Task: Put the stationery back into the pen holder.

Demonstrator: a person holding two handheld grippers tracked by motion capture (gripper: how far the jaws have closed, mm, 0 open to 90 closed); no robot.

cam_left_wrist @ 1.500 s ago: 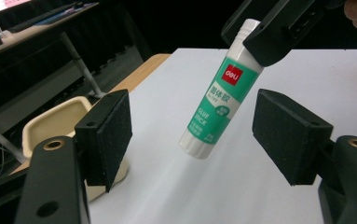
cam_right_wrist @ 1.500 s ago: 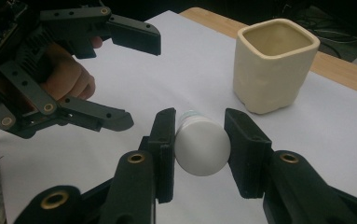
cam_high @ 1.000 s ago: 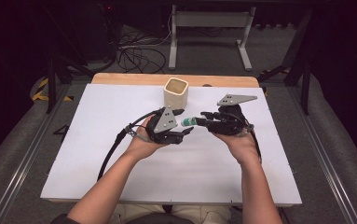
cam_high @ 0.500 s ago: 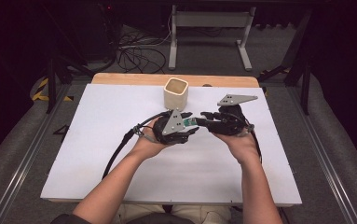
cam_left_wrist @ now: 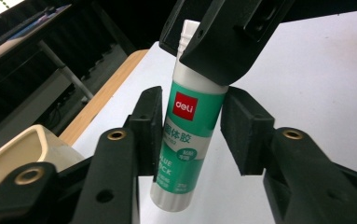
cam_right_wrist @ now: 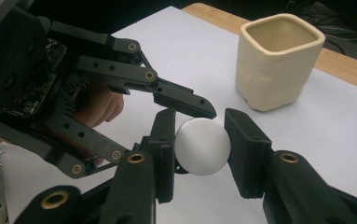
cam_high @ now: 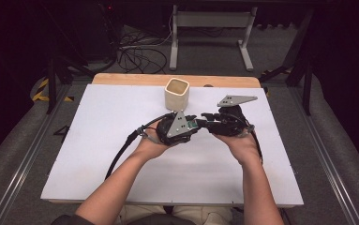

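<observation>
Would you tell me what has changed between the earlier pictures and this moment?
The left gripper has moved in toward the right gripper, and its jaws have just been closing around the body of the glue stick between them. The right gripper has stayed shut on the glue stick's cap end, in the same spot above the table. The cream cup has not moved.

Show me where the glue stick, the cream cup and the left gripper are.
glue stick (cam_left_wrist: 185,140): left gripper view, on its green label.
cream cup (cam_right_wrist: 274,70): right gripper view, on its front wall.
left gripper (cam_high: 197,125): high view, between its fingertips.
</observation>
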